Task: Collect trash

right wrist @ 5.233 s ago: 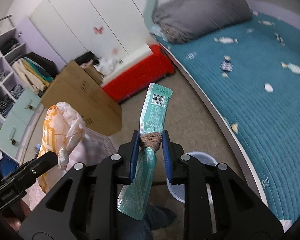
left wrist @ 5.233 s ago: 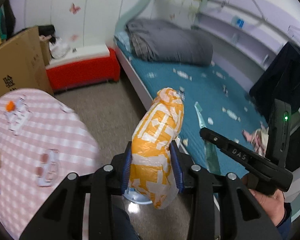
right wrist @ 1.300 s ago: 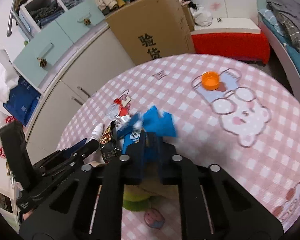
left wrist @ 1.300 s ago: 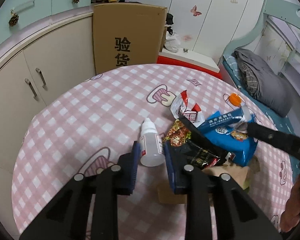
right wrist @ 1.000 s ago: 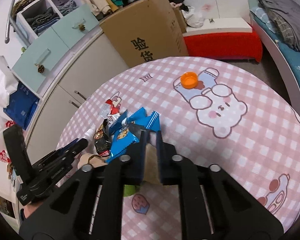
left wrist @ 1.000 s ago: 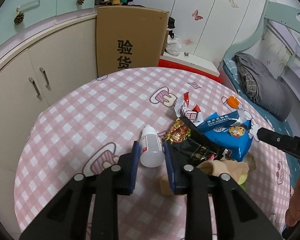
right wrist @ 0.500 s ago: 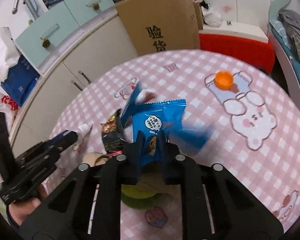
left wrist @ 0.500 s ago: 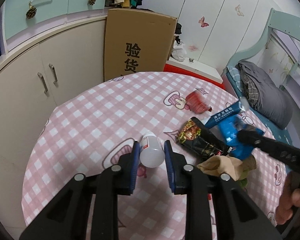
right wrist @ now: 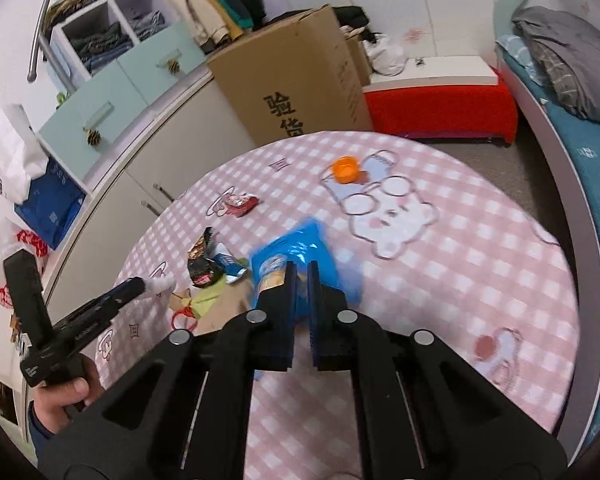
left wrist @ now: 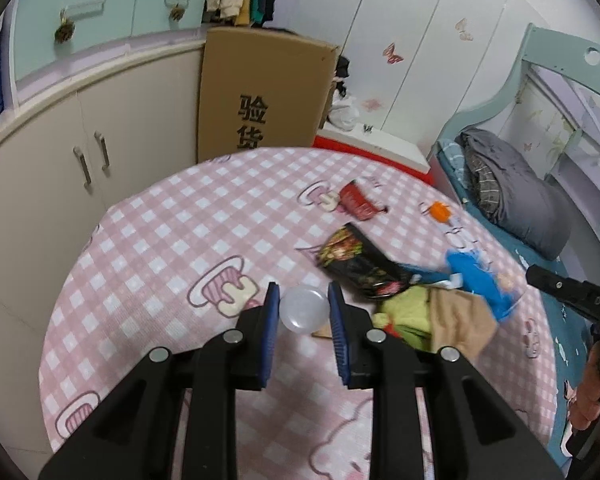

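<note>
We have each hand-held gripper loaded so two bits of trash leave in one trip. The left hand-held gripper is closed partway on the small white bottle, seen end-on between its blue pads, lifted above the pink checked tabletop. The right hand-held gripper is pinched almost fully shut on the thin blue snack bag, which hangs blurred over that tabletop. Both tilt downward toward the tabletop, each held from behind by a hand. On the tabletop remain a dark wrapper, a red wrapper and an orange cap, farther from us.
</note>
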`<state>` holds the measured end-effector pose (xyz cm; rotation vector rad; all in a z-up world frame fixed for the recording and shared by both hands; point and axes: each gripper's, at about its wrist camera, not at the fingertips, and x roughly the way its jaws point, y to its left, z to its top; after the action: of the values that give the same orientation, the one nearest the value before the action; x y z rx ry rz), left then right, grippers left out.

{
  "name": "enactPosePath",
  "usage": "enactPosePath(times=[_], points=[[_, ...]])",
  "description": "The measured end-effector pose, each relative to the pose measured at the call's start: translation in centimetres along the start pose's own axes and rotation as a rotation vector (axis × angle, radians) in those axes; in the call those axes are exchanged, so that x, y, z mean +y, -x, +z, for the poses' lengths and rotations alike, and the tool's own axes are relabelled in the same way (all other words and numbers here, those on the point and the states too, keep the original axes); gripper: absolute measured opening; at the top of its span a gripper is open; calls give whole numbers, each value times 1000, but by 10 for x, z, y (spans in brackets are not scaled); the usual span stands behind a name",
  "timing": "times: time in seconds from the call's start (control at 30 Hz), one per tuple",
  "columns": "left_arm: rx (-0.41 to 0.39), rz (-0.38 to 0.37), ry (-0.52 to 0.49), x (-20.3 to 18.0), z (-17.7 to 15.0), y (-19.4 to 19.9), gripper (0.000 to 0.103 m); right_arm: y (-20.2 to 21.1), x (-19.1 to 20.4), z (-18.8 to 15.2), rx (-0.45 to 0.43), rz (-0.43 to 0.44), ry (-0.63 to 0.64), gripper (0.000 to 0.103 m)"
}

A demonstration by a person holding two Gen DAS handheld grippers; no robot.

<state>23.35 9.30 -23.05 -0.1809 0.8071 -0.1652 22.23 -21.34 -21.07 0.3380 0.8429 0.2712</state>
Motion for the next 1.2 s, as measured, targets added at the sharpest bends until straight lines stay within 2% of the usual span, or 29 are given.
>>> enactPosePath(times=[0.17, 0.2, 0.23, 0.27, 0.3, 0.37, 0.47, 0.53, 0.57, 0.6, 0.7, 0.87, 1.2], points=[[-1, 12, -26, -14, -5, 5, 24, 3, -15, -6, 14, -12, -30, 7], [6, 14, -23, -14, -8, 4, 24, 2, -16, -8, 23, -19, -30, 16], [16, 16, -17, -13, -13, 2, 24, 0, -16, -9, 31, -34, -29, 31], [23, 16, -12, -12, -17, 1, 24, -2, -15, -11, 29, -36, -26, 70], [28, 16, -9, -12, -20, 0, 24, -4, -14, -12, 24, -27, -19, 75], [34, 18, -1, -11, -26, 1, 23, -19, -6, -11, 51, 10, -9, 75], [34, 19, 1, -10, -30, 4, 23, -44, 7, -11, 94, -2, 30, 73], [27, 22, -8, -11, -32, 9, 23, -60, 10, -12, 125, -14, 42, 51], [22, 23, -12, -12, -33, 12, 23, -63, 8, -13, 135, 7, 25, 29], [18, 22, -19, -12, -34, 16, 23, -59, 6, -14, 124, 38, 6, 20], [11, 15, -27, -14, -35, 22, 23, -41, 1, -16, 86, 35, 8, 16], [-15, -22, -49, -32, -31, 33, 23, -9, -24, -15, 34, 53, -44, 14], [-67, -140, -167, -117, -15, 45, 23, 60, -70, -12, -88, 70, -105, 13]])
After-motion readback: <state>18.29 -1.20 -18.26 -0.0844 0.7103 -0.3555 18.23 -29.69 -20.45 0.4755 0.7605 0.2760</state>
